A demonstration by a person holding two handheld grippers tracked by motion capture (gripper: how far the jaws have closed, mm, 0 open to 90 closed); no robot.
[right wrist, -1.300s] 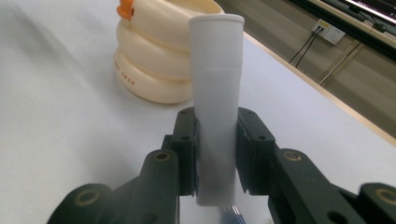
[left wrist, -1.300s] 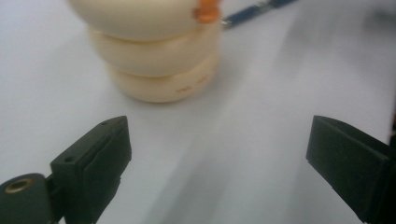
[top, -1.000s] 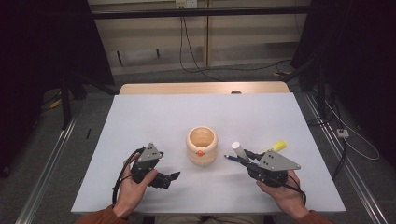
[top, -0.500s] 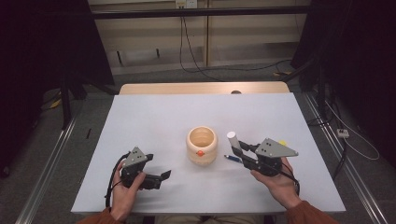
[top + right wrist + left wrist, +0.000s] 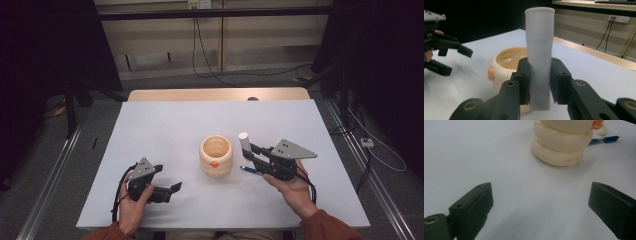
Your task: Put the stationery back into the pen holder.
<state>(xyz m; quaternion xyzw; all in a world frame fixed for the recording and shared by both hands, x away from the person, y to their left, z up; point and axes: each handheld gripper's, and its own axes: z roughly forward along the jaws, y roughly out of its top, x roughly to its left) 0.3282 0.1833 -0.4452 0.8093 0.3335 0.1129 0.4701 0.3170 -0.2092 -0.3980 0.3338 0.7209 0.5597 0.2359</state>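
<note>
In the left gripper view the top edge cuts off the rim of the cream ribbed pot [image 5: 560,143], and its small printed lettering is too blurred to read. The pot hides part of the blue pen [image 5: 604,140].

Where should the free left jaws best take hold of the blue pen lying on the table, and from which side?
Probably at the middle of the barrel, coming from above with the jaws across its length. The blue pen lies flat on the table, close beside the cream pot and under the right gripper, which holds a white tube. The left gripper is open.
</note>
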